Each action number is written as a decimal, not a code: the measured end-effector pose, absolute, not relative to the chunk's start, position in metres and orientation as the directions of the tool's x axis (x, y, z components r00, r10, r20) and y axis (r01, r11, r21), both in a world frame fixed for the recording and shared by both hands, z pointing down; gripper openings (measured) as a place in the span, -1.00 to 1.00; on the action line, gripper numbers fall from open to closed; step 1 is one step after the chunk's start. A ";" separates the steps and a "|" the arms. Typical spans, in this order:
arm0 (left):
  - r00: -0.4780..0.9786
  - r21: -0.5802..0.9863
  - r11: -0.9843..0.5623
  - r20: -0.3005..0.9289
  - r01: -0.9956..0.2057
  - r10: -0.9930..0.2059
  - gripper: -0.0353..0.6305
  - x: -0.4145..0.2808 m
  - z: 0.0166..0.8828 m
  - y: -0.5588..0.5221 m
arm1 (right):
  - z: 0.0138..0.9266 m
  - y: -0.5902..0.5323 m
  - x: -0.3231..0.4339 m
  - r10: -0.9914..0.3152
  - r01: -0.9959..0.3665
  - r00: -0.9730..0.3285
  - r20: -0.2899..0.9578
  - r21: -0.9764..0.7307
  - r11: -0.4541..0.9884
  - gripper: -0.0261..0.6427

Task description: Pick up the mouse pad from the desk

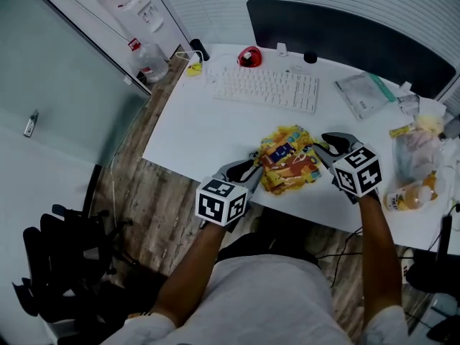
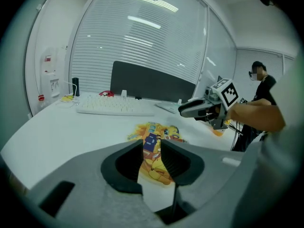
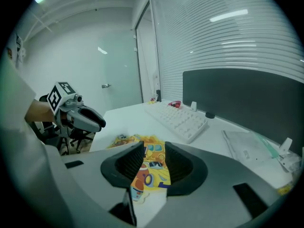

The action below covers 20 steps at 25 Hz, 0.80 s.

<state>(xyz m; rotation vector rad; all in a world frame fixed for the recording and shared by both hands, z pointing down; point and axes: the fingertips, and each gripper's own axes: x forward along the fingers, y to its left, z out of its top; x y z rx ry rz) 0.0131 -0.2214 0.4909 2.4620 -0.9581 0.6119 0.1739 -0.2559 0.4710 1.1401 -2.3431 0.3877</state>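
Note:
A crumpled yellow cartoon-print mouse pad [image 1: 290, 159] lies on the white desk [image 1: 187, 131] near its front edge. My left gripper [image 1: 253, 168] sits at the pad's left side and my right gripper [image 1: 323, 146] at its right side, both pointing in toward it. In the left gripper view the jaws [image 2: 151, 144] stand a little apart, with the pad [image 2: 152, 127] showing on the desk beyond the gap and the right gripper [image 2: 194, 109] across from it. The right gripper view shows the same: jaws [image 3: 153, 146] apart, the pad [image 3: 151, 172] showing through the gap, nothing pinched.
A white keyboard [image 1: 266, 88] lies behind the pad, with a red object [image 1: 249, 56] beyond it before a dark partition [image 1: 345, 34]. A plastic sleeve [image 1: 363, 95] and bags with a bottle [image 1: 411, 171] crowd the right end. A black chair [image 1: 57, 257] stands on the floor at left.

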 end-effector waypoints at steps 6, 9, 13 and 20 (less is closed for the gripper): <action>0.640 0.188 -0.703 0.615 -0.686 -0.460 -0.22 0.017 0.513 -0.223 | 0.494 -0.268 0.161 -0.571 -0.758 -0.517 0.638 -0.031 0.652 -0.42; 0.623 0.173 -0.712 0.648 -0.680 -0.438 -0.09 0.017 0.522 -0.228 | 0.502 -0.276 0.155 -0.545 -0.741 -0.509 0.666 -0.017 0.671 -0.35; 0.600 0.159 -0.725 0.691 -0.670 -0.403 0.04 0.018 0.534 -0.228 | 0.515 -0.286 0.149 -0.495 -0.719 -0.499 0.711 -0.021 0.695 -0.24; 0.539 0.084 -0.763 0.757 -0.641 -0.370 0.10 0.017 0.557 -0.220 | 0.536 -0.307 0.149 -0.432 -0.717 -0.475 0.767 -0.052 0.695 -0.14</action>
